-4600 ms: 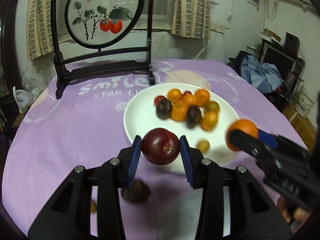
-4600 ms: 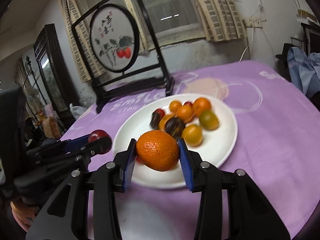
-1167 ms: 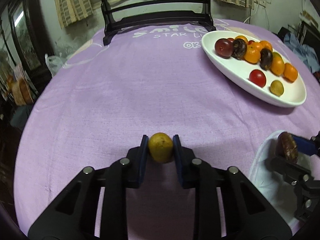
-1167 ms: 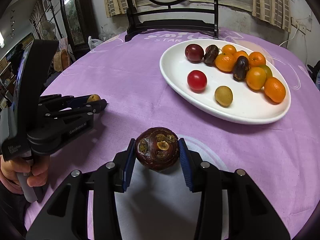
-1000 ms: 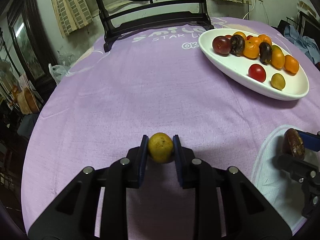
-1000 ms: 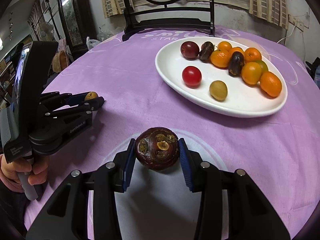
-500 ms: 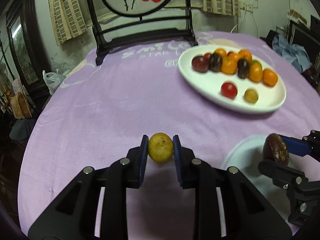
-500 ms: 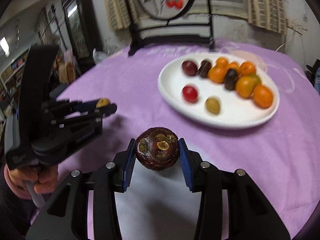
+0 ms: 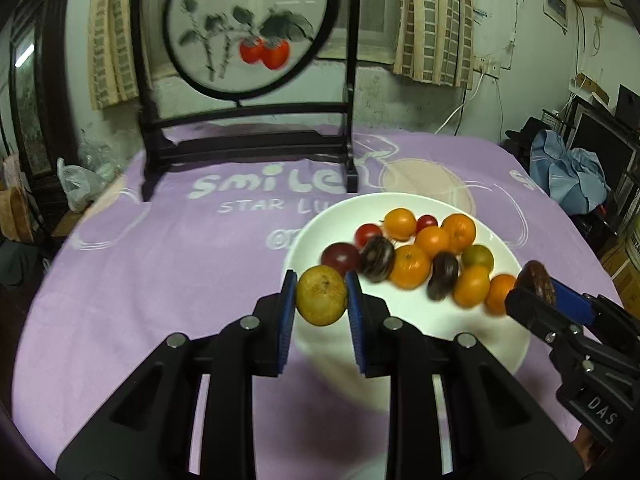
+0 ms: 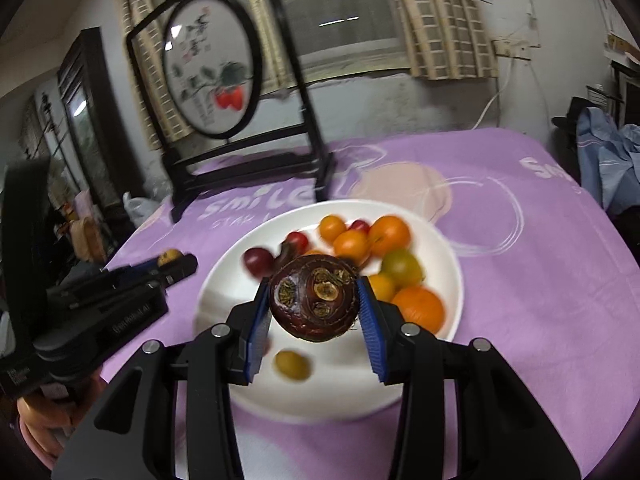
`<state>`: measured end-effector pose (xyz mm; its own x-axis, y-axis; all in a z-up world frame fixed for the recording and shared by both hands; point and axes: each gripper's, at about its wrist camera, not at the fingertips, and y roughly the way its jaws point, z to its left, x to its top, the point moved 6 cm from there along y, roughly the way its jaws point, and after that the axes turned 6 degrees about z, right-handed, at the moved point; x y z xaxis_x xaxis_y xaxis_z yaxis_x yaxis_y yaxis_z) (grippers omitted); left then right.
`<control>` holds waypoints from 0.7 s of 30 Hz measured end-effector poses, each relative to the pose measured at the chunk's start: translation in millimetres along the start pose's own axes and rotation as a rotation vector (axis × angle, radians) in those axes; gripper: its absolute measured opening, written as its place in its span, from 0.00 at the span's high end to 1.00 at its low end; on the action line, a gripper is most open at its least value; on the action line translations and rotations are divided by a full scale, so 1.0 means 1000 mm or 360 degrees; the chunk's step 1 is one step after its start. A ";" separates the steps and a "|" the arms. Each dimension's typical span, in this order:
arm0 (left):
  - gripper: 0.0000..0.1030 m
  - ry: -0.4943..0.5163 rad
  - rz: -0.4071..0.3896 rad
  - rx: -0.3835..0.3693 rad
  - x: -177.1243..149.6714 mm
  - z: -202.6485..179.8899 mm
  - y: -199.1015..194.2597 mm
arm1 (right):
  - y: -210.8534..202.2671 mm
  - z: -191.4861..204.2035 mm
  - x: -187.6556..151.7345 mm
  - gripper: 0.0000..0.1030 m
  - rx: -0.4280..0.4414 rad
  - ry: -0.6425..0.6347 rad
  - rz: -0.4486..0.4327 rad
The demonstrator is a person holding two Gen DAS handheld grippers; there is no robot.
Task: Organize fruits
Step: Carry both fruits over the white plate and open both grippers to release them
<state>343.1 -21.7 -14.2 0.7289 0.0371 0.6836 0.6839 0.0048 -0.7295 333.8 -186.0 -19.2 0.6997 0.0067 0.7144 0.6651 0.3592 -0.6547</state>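
Note:
My left gripper (image 9: 321, 295) is shut on a small yellow-brown fruit (image 9: 320, 294), held above the near left rim of the white plate (image 9: 452, 320). My right gripper (image 10: 314, 304) is shut on a dark brown mangosteen (image 10: 314, 300), held over the plate (image 10: 240, 272). The plate holds several oranges (image 9: 410, 266), dark plums (image 9: 340, 257), small red tomatoes (image 9: 368, 233) and a small yellow-green fruit (image 10: 292, 364). The right gripper with the mangosteen (image 9: 536, 282) shows at the right of the left wrist view. The left gripper (image 10: 176, 266) shows at the left of the right wrist view.
The table has a purple cloth (image 9: 160, 280) with white lettering. A black-framed round painted screen (image 9: 248, 28) stands at the table's far side, behind the plate. Blue clothing (image 9: 568, 176) and clutter lie beyond the right edge. A plastic bag (image 9: 80, 184) sits beyond the left edge.
Both grippers have risen and moved forward toward the plate, each still holding its fruit. The plate now lies directly beneath and ahead of them.

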 end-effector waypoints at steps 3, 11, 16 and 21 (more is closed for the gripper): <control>0.76 0.0020 0.0061 0.0007 0.006 -0.011 0.029 | 0.013 -0.008 0.004 0.59 0.0001 0.0011 0.0034; 0.26 -0.0045 0.0111 0.0095 0.013 0.000 0.058 | 0.028 -0.011 0.017 0.59 0.0001 -0.0007 0.0046; 0.22 -0.0264 0.0061 0.0063 0.030 0.036 0.035 | 0.048 -0.003 0.020 0.59 0.0004 -0.0060 0.0089; 0.21 -0.0322 0.0007 0.0045 0.038 0.046 0.018 | 0.075 0.008 0.020 0.59 0.0048 -0.0093 0.0149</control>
<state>382.2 26.1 -2.3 0.7090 0.2374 0.6640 0.6774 0.0324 -0.7349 395.0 -151.4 -52.1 0.7415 0.0955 0.6642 0.5887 0.3824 -0.7122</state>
